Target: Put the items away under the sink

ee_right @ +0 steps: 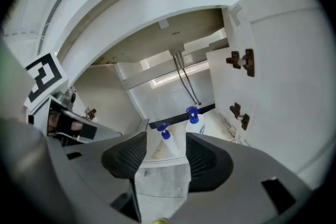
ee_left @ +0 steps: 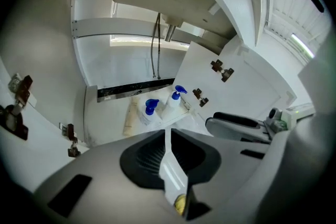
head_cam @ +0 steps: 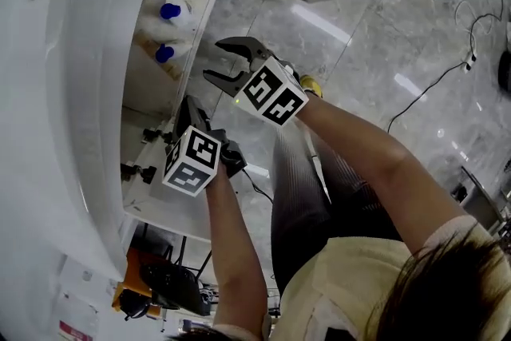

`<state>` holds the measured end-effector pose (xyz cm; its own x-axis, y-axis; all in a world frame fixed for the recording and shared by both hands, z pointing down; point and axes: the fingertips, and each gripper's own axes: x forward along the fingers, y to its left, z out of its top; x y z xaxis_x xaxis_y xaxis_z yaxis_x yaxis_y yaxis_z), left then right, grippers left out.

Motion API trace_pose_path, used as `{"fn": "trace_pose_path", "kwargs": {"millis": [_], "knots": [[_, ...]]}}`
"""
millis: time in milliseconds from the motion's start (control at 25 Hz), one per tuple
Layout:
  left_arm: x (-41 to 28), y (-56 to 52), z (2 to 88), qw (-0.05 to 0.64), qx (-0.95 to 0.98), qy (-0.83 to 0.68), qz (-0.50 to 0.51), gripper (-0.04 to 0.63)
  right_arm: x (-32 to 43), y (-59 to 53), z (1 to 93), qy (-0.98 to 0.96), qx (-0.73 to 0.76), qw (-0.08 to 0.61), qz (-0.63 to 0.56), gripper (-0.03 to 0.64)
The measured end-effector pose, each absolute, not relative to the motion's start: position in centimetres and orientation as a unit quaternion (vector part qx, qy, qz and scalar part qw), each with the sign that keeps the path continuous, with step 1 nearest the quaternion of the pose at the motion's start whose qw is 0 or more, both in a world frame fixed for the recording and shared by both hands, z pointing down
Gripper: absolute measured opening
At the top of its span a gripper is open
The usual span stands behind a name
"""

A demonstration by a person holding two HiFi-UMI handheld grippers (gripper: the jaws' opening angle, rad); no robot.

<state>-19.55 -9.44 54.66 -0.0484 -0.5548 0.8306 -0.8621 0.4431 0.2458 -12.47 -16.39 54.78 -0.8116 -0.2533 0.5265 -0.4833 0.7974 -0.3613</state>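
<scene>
Inside, two white blue-capped bottles (ee_left: 148, 113) stand (left gripper (ee_left: 167, 136) closed, right gripper (ee_right: 161, 149) spread).

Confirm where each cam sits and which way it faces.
Head view: on the person's head, looking steeply down at the open sink cabinet; forearms, left gripper and right gripper show.
Left gripper view: on the left gripper, facing into the cabinet; own jaws together, right gripper beside.
Right gripper view: on the right gripper, facing in too; own jaws apart.
Shared: all see the blue-pump bottles.
</scene>
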Motion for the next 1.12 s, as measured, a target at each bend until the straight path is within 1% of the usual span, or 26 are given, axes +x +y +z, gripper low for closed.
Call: {"fn": "trace_pose_path", "kwargs": {"millis": [320,440,560,960,1120], "knots": [[-16.9,-8.0,52.3,0.486,0.515,-0.687,0.162,0.066,-9.2,-16.1,50.0,-0.913,0.227,0.203,0.271,0.243],[-16.2,-7.4,51.2,0.486,0.516,-0.687,0.158,0.065,-7.7,-15.6,48.7,-0.909,0.244,0.190,0.280,0.205],[-15.6,-6.6,49.9,0.478,0.522,-0.690,0.154,0.065,-6.5,-14.4,48.1,-0.906,0.251,0.187,0.286,0.184],[-13.9,-3.6,47.6,0.454,0.527,-0.707,0.130,0.061,-2.6,-11.0,47.3,-0.892,0.266,0.198,0.308,0.097],[-13.5,-3.2,46.6,0.433,0.537,-0.714,0.120,0.060,-2.0,-10.1,46.7,-0.890,0.264,0.204,0.310,0.067]]}}
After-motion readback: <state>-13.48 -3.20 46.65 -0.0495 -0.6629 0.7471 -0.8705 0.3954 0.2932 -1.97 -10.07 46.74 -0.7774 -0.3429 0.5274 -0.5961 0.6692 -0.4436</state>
